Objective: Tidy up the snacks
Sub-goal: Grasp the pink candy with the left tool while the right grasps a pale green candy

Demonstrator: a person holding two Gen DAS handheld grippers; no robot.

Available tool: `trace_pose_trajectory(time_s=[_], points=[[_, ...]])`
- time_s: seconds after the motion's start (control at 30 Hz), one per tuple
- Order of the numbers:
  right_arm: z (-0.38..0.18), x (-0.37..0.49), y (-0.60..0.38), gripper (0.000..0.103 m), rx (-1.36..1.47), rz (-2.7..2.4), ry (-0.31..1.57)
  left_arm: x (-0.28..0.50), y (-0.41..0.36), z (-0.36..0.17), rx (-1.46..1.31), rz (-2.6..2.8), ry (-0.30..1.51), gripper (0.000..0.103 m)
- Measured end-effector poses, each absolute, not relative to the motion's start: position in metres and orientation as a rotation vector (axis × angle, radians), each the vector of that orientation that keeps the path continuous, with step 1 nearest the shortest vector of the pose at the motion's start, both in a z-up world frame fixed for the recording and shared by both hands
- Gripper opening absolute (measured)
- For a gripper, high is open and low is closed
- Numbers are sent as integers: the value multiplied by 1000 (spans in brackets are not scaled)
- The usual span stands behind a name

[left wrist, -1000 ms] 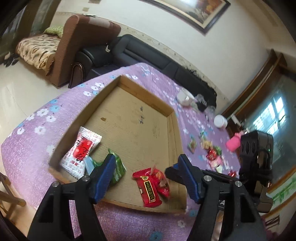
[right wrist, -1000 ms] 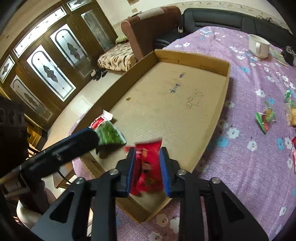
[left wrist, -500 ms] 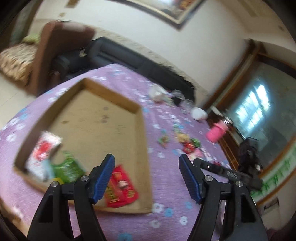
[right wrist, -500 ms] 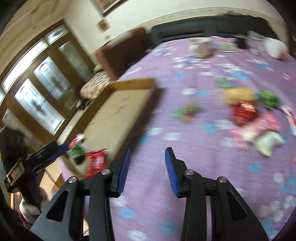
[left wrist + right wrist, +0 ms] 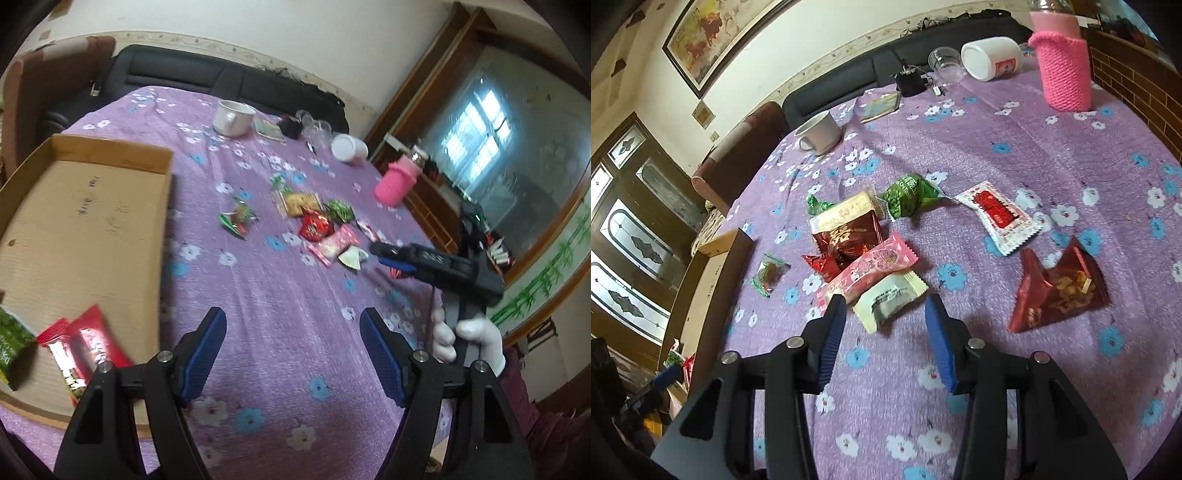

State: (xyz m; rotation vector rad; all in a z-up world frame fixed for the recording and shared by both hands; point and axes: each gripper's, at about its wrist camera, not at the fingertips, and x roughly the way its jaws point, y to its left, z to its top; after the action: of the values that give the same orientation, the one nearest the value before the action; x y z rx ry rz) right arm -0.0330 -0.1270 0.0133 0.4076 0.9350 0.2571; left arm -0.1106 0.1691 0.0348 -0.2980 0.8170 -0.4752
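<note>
— Where do the snacks lie against your jaws?

— My right gripper (image 5: 884,332) hangs over the purple flowered tablecloth (image 5: 1015,155), jaws opening, nothing between them. The cream packet (image 5: 890,301) lies just ahead of the gap, touching the pink packet (image 5: 873,267); the dark red triangular pouch (image 5: 1058,290) is off to the right side. My left gripper (image 5: 293,350) is also opening and empty, over bare cloth beside the cardboard tray (image 5: 74,206).

— What differs from a second ago?

— Back then my right jaws pinched the red packet (image 5: 83,349) over the tray. Now it lies in the tray's near corner, next to the green packet (image 5: 11,341), and I have swung both grippers away from the tray toward the loose pile at the cloth's middle.

— Any writing you can read?

— A large gold Chinese character on the dark red foil packet (image 5: 846,230); I cannot make out more. The white packet with a red panel (image 5: 997,218) has print too small to read. There are pen scribbles on the tray floor, illegible. The white mug (image 5: 818,133) and pink knitted bottle (image 5: 1063,70) stand near the far edge.
</note>
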Motion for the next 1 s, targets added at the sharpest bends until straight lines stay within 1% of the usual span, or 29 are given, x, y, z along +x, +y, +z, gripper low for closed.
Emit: trace_pose_trajectory(time_s=[0.3,0.33,0.37,0.43,0.47,0.67,0.7,0.73,0.8,0.87,0.93,1.0], points=[[-5,-9,-98,48,262,227,953,-94,133,44,-188,-464,835,75],[-5,-9,-97,42,243,226,951,-91,127,46,-176,-471,832,75],[-5,-10,-97,34,231,222,948,-88,121,47,-161,-481,828,75],[-5,-12,-105,8,255,227,949,-82,104,50,-117,-509,816,75],[-6,-13,-113,3,283,226,954,-78,96,51,-96,-522,813,75],[-15,-23,-153,2,395,187,955,-43,29,46,105,-661,809,74],[-18,-25,-162,2,453,206,951,-35,19,43,137,-670,819,73],[-19,-24,-166,2,486,215,951,-28,11,41,165,-676,826,70],[-24,-24,-176,3,553,228,950,-9,-6,34,233,-683,840,69],[-25,-24,-179,3,584,242,954,5,-15,25,279,-701,868,69],[-26,-25,-180,3,601,247,956,14,-22,17,327,-698,890,64],[-27,-26,-182,5,616,252,958,22,-26,8,372,-697,912,63]])
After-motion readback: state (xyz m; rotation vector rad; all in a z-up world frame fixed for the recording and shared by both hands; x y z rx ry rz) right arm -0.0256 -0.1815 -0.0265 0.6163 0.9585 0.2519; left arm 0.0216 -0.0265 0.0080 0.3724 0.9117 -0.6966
